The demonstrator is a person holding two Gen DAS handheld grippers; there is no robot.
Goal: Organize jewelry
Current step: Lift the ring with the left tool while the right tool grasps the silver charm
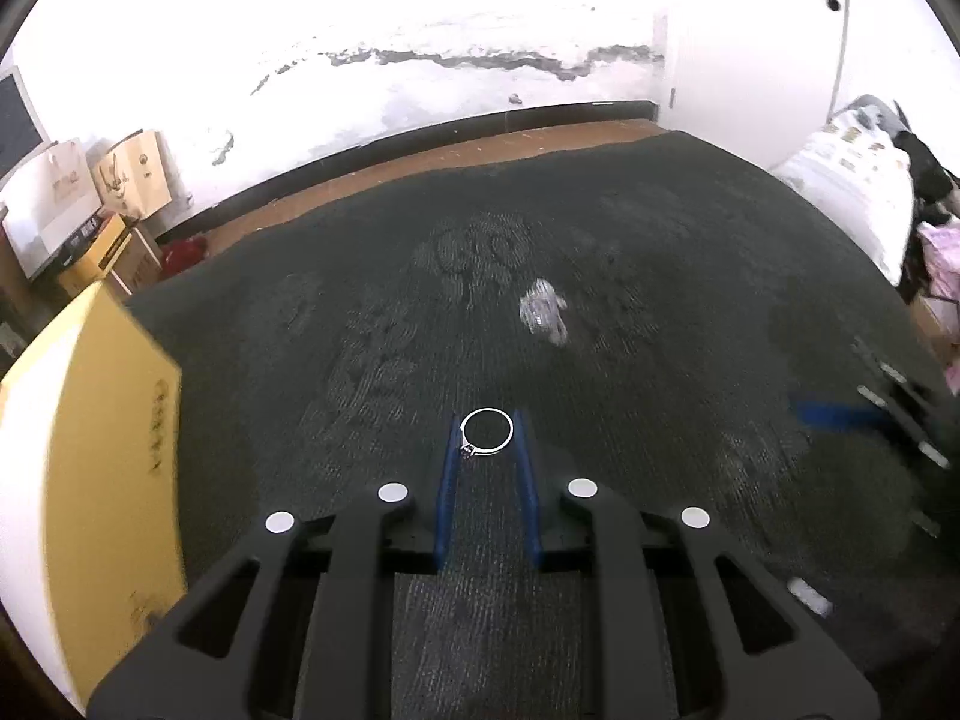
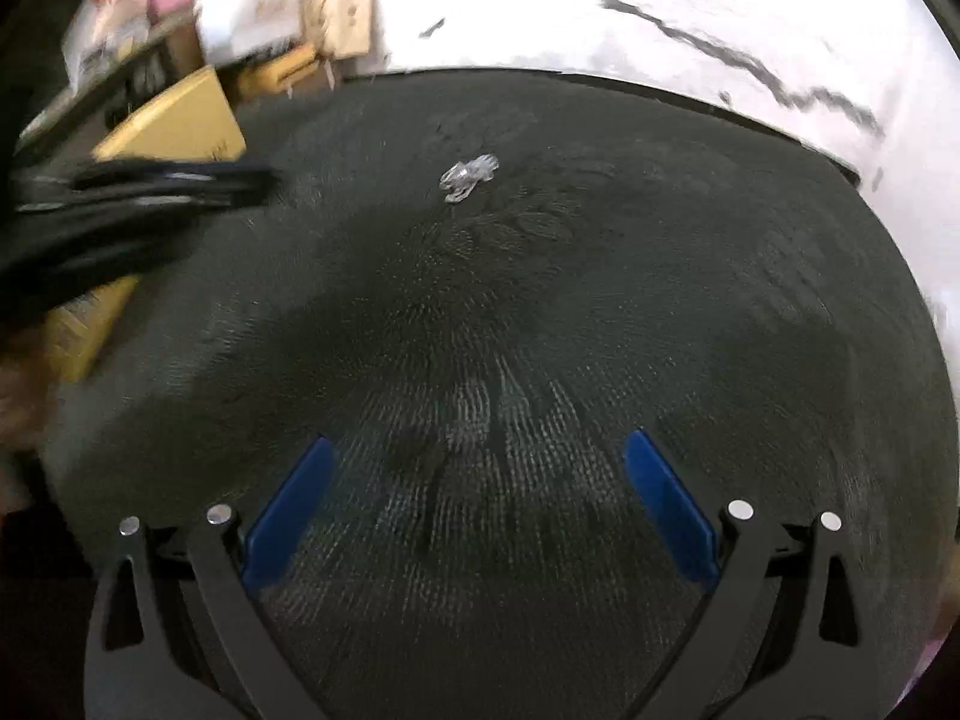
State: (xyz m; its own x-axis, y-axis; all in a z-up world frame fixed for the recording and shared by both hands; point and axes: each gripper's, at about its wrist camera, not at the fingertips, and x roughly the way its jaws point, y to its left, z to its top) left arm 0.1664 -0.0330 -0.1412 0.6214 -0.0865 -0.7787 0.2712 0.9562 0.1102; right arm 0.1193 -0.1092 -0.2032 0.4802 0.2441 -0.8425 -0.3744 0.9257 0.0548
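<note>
Between the left gripper's (image 1: 487,429) blue fingertips (image 1: 449,450) sits a thin silver ring (image 1: 487,432) with a small stone, pinched at the very tips, jaws drawn close on either side of the band. It hangs over a dark green woven cloth (image 1: 660,300); whether it is clear of the cloth I cannot tell. The step looks like the pickup of one piece, grip made. The next move calls for carrying the ring level and slowly, since the hold is only on the rim of a slim hoop and a tilt or bump could pop it out. No tray or jewelry box is visible, so the destination is unclear.

Further out on the cloth lies a crumpled clear plastic bag (image 1: 543,312), well apart from the ring.

Right gripper (image 2: 480,474): fingers spread wide, nothing between them, pointing down at bare cloth, the bag (image 2: 468,177) ahead of it.

Only the left wrist view shows the ring and the grip. The right view shows the left tool as a dark blur at its left edge, in front of yellow cardboard boxes (image 2: 180,120); the left view catches the right gripper's blue finger at its right edge.
</note>
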